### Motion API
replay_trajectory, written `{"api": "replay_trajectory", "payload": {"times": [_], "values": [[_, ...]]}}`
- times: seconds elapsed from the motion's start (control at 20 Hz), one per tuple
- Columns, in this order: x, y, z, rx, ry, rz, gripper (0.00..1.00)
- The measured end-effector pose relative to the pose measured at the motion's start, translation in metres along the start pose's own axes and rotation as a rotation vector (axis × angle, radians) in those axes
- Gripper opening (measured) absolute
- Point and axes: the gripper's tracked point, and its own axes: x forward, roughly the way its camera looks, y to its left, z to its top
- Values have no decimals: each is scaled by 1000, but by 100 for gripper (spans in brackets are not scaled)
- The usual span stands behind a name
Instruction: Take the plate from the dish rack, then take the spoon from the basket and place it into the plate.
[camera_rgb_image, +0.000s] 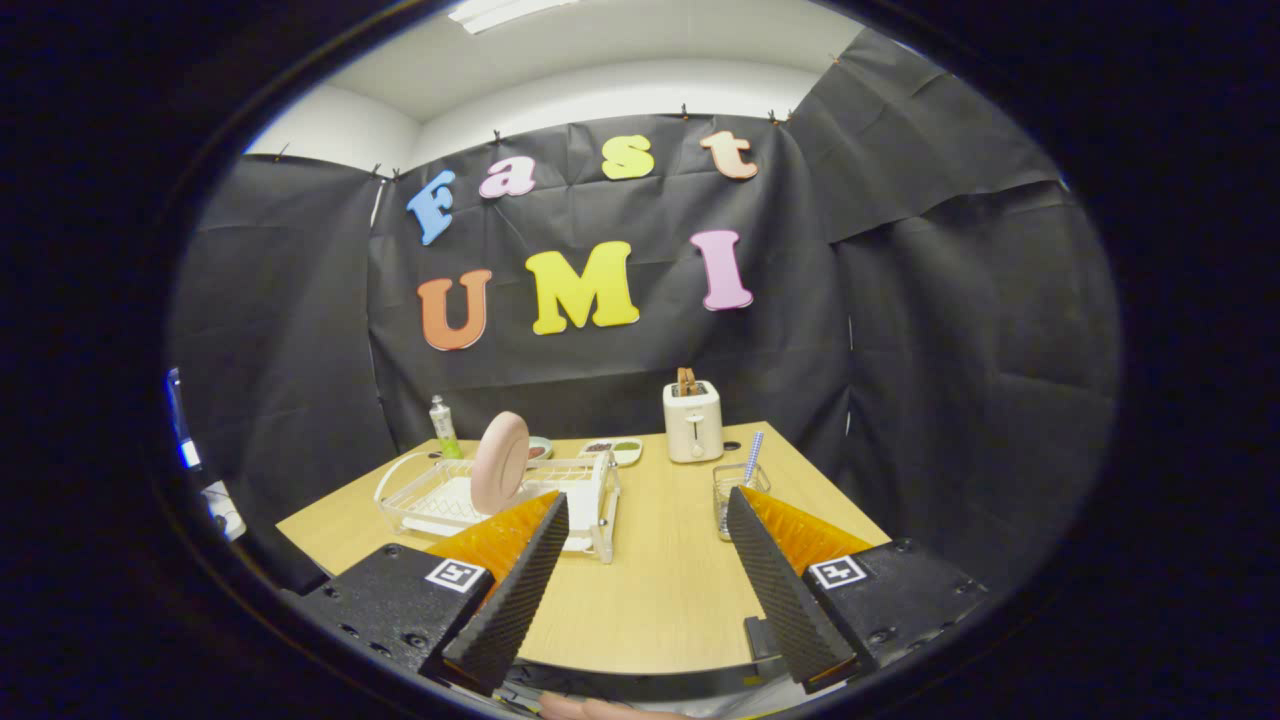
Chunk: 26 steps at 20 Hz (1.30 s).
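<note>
The gripper (648, 510) is open and holds nothing. The plate (500, 462) stands upright in the dish rack (600, 500), easy to grab.

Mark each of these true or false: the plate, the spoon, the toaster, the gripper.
1. The pink plate stands on edge in the dish rack. True.
2. The spoon lies flat on the table. False: it stands in the clear basket.
3. The hand-held gripper is shut on the plate. False: its fingers are spread open, holding nothing.
4. A white toaster stands at the table's far side. True.
</note>
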Motion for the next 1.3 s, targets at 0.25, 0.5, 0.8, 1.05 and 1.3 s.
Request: {"api": "replay_trajectory", "payload": {"times": [0.25,0.5,0.8,1.05,1.3], "values": [[51,46,19,-68,98,68,100],[115,93,40,-121,214,117,100],[183,156,53,-79,408,180,100],[239,190,43,-125,614,125,100],[282,192,39,-203,750,-56,95]]}}
